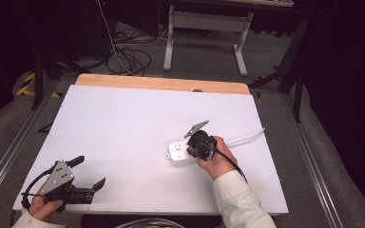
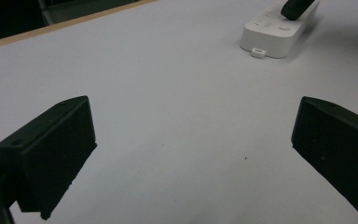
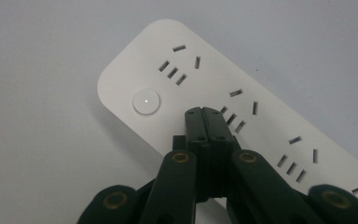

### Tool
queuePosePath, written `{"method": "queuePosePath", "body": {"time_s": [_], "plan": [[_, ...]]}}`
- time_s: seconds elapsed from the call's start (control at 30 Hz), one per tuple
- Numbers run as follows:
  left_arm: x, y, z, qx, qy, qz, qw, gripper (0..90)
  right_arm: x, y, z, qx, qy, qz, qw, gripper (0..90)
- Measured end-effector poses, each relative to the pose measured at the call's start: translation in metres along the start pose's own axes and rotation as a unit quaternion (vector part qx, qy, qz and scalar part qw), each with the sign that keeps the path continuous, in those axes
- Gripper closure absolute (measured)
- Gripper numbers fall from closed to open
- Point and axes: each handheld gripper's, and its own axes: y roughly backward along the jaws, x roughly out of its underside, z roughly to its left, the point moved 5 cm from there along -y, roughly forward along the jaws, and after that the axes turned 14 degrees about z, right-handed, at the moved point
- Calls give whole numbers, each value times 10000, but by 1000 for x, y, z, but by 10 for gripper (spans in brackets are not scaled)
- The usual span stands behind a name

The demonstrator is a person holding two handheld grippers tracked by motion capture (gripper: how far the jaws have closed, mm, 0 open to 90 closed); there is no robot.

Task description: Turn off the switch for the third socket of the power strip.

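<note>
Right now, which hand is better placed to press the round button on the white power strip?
Right. Its tongs, shut, sit over the power strip beside the round button. The left tongs stand open at the near left corner of the table, far from the strip.

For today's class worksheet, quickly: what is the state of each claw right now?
Left claw: open, holding nothing, above the white table.
Right claw: closed, empty, tips over the white plastic power strip.

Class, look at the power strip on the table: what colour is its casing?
White, seen best in the right gripper view, where the power strip lies under the shut right gripper.
</note>
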Motion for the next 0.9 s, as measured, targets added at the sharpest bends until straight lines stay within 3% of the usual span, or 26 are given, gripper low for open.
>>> {"method": "queuePosePath", "body": {"time_s": [0.07,0.13,0.3,0.57,0.9], "plan": [[0,0,0,-9,-20,-4,10000,2,-1,3,0,-85,-50,-63,9999,900],[0,0,0,-4,-19,0,10000,2,-1,4,1,-5,-6,-48,10000,900],[0,0,0,-18,-17,-3,10000,2,-3,20,2,-84,-73,-481,9988,900],[-1,-1,0,-4,-9,-14,10000,2,-3,41,4,-15,-71,-783,9969,900],[-1,-1,1,6,-13,-20,10000,2,-3,56,6,49,-64,-992,9950,900]]}}
